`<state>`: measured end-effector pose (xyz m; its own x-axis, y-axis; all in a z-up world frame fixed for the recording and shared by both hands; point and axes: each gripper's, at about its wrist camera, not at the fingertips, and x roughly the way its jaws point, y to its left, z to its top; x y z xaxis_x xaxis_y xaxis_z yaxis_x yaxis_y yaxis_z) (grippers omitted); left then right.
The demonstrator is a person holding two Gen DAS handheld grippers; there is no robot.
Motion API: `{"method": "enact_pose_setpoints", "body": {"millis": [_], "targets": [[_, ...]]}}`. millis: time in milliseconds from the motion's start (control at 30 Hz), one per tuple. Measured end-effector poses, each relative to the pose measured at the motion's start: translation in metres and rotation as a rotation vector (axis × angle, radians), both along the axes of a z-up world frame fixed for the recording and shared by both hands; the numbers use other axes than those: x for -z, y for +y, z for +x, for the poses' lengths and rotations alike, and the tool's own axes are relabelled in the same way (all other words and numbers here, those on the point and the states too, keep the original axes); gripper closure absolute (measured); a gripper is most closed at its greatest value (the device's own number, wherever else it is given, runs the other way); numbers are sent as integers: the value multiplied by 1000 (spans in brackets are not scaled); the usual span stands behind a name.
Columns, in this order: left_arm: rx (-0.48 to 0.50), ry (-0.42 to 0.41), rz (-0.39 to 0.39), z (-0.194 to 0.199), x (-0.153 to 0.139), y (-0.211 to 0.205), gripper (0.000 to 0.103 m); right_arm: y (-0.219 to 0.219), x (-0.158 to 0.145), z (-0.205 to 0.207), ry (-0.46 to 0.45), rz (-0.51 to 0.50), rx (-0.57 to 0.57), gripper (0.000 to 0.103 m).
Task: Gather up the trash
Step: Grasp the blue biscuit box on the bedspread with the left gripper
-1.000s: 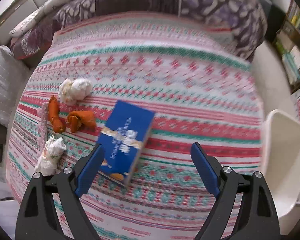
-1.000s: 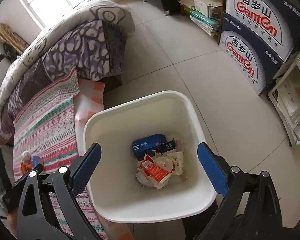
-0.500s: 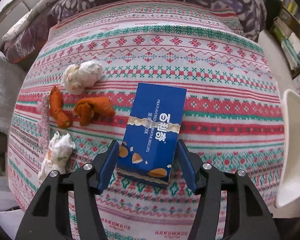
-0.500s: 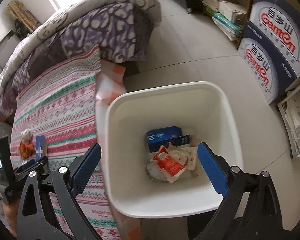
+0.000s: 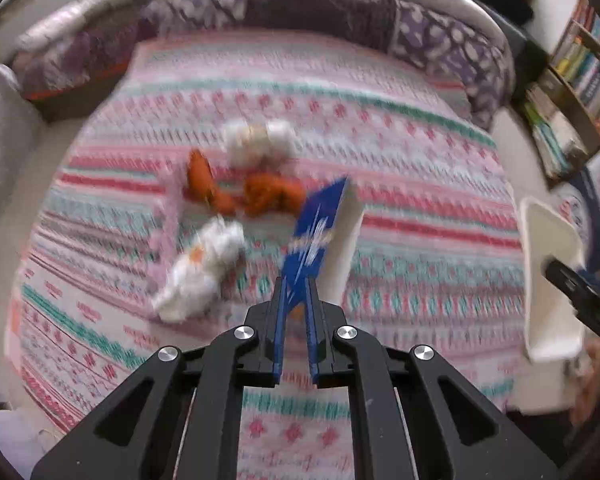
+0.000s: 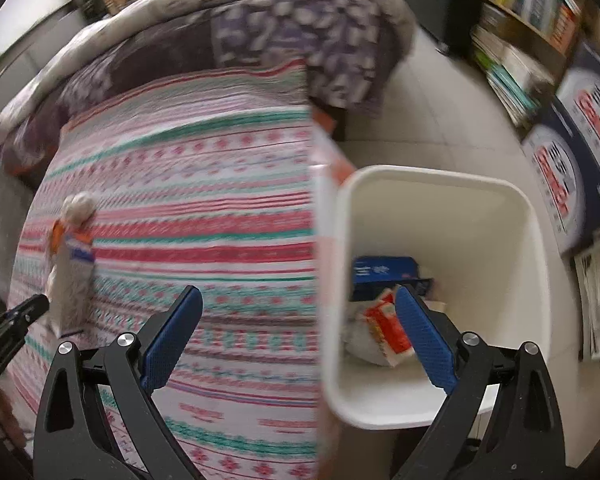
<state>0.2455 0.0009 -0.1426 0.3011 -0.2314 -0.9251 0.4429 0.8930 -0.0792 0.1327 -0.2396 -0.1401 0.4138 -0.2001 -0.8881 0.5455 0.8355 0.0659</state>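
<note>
My left gripper (image 5: pixel 298 292) is shut on the near end of a blue biscuit box (image 5: pixel 320 224). The box is raised off the striped bedspread (image 5: pixel 400 168) and stands edge-on, its white underside showing. Behind it on the bed lie orange peels (image 5: pixel 260 194) and two crumpled white tissues (image 5: pixel 204 272) (image 5: pixel 260 140). The white bin (image 6: pixel 440 184) stands on the floor against the bed's edge and holds a blue box (image 6: pixel 384 272) and a red-and-white wrapper (image 6: pixel 388 324). Over the bed's edge and the bin, my right gripper (image 6: pixel 298 296) stands open with nothing between its fingers. In the right wrist view the held box (image 6: pixel 74 280) shows at far left.
A purple patterned quilt (image 6: pixel 292 40) is heaped at the head of the bed. A bookshelf (image 6: pixel 520 40) and printed cartons (image 6: pixel 572 152) line the tiled floor right of the bin. A grey pillow (image 5: pixel 0 152) lies left of the bed.
The left jaws closed on the blue box and lifted it off the bedspread, tipping it on edge. The right gripper swung left from above the bin toward the bed.
</note>
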Motion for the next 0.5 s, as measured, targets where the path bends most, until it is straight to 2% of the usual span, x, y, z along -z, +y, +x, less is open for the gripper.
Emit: {"method": "enact_pose_setpoints", "body": {"millis": [33,67,100,167,333,500], "targets": [[2,2,12,-1,2,2,93,8,0,3,-3,-6,-15,10],[1,10,22,-1,3,5,88,15,-1,5,-6,-7,-26,10],[-8,30,23,1,5,9,60,20,-2,6,-9,-8,-34,10],[-32,48,3,2,6,15,16,26,-4,7,-15,-17,-41,10],[-23,47,-36,6,4,5,16,26,-6,4,-21,-74,-18,10],[38,42,47,9,22,-34,16,5,-3,-3,-5,-72,37,10]]}}
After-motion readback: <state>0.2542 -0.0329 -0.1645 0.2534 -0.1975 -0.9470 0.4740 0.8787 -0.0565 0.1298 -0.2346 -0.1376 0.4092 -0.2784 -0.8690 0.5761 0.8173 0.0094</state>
